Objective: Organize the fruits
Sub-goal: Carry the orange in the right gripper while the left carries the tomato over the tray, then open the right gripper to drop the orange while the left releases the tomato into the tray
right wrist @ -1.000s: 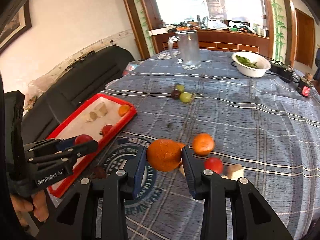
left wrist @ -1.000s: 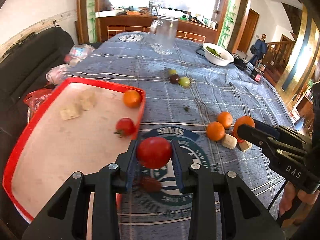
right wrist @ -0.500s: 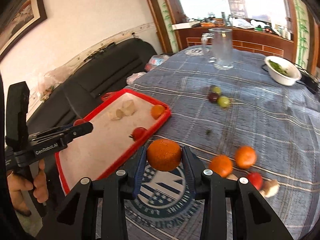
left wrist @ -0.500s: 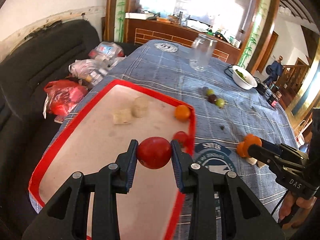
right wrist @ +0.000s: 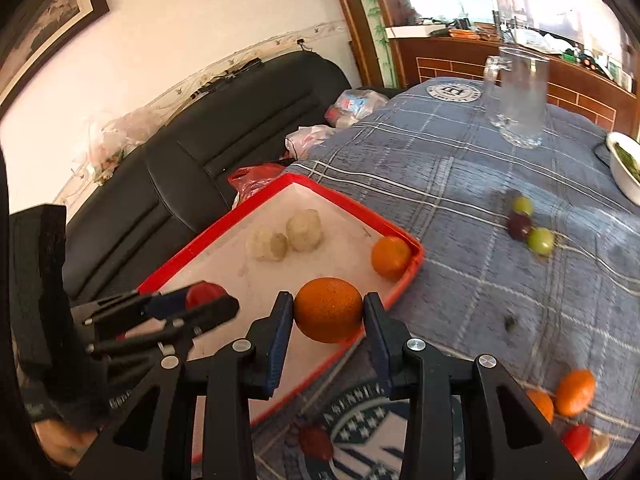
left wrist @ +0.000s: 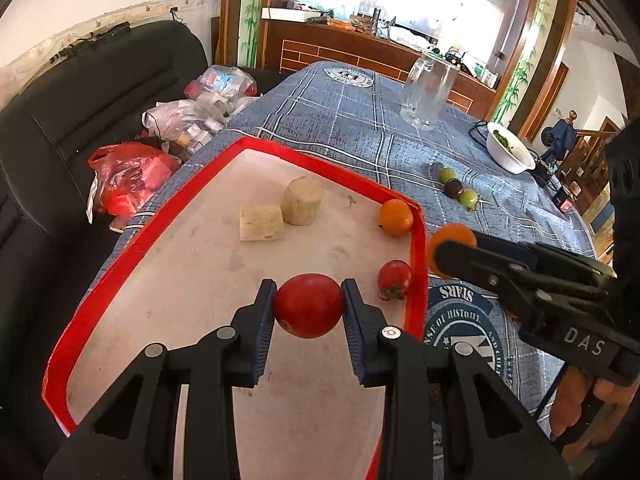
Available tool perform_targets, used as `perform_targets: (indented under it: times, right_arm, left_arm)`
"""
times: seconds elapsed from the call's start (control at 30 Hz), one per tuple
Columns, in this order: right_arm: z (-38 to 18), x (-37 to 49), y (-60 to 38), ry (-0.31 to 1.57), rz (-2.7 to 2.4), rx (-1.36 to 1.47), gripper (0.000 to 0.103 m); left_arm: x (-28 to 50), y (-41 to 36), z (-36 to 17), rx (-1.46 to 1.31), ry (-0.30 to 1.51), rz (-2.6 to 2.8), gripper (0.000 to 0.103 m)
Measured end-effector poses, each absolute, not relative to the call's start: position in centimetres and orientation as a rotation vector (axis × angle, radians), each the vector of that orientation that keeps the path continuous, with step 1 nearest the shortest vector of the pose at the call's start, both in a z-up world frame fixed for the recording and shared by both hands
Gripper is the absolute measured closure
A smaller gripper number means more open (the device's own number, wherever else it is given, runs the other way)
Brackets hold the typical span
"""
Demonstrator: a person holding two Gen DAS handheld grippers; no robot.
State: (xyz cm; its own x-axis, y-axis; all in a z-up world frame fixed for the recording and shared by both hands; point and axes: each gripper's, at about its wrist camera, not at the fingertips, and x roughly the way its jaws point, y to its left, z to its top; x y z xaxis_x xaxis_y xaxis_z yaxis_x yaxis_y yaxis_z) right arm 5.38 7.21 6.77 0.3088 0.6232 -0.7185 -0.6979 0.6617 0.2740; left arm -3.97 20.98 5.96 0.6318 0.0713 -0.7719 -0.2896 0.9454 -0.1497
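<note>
My left gripper (left wrist: 308,310) is shut on a red tomato (left wrist: 308,311) and hovers over the red-rimmed tray (left wrist: 132,248). In the tray lie a small orange (left wrist: 396,217), a small tomato (left wrist: 394,279) and two pale chunks (left wrist: 280,210). My right gripper (right wrist: 329,310) is shut on an orange (right wrist: 329,309) above the tray's near right rim (right wrist: 404,280). It shows from the side in the left wrist view as the right gripper (left wrist: 448,250). On the cloth lie two oranges (right wrist: 568,394), a red tomato (right wrist: 576,442), a dark red fruit (right wrist: 316,442) and three small green and purple fruits (right wrist: 528,226).
A glass jug (right wrist: 516,100) and a white bowl (left wrist: 510,148) with greens stand at the far side of the blue checked tablecloth (right wrist: 460,184). Plastic bags (left wrist: 132,176) lie on the black sofa (right wrist: 220,128) left of the table. A hand (left wrist: 576,400) holds the right gripper's handle.
Both grippers have swung left, from over the cloth's round emblem to the tray. The left one now hangs over the tray's inside with the tomato; the right one has reached the tray's rim with the orange.
</note>
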Motion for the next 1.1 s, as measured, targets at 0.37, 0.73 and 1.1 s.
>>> perform_targets:
  times: [0.37, 0.73, 1.1]
  right_arm:
    - [4.5, 8.7, 10.8, 0.988, 0.863, -0.099, 0.066]
    - [2.9, 9.7, 11.9, 1.020, 0.860, -0.113, 0.066]
    - [2.0, 10.0, 12.3, 1.037, 0.854, -0.123, 0.066]
  left_arm:
    - [-1.7, 21.7, 3.8, -0.304, 0.934, 0.221, 0.073]
    - [-0.7, 22.2, 3.1, -0.316, 0.952, 0.211, 0.073]
    - [-0.3, 22.0, 2.7, -0.312, 0.982, 0.201, 0.073]
